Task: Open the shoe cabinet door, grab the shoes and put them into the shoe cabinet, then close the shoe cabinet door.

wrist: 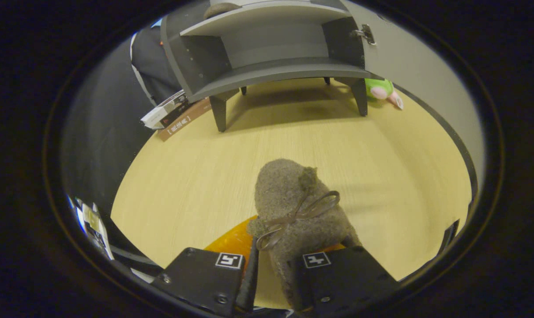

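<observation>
A fuzzy grey-brown shoe (289, 198) with a ribbon bow sits between my fingers, toe pointing ahead toward the cabinet. My gripper (271, 263) is shut on its rear part, one finger on each side. The grey shoe cabinet (276, 73) stands on legs at the far side of the wooden table (381, 168), with its door (412, 62) swung open to the right. Its lower shelf is bare. On the upper shelf, a brownish rounded shape (220, 9) looks like a second shoe, mostly hidden.
An orange object (231, 240) lies under the shoe, just ahead of my left finger. A green and pink plush toy (381, 89) lies by the cabinet's right leg. Boxes or books (172, 112) are stacked left of the cabinet.
</observation>
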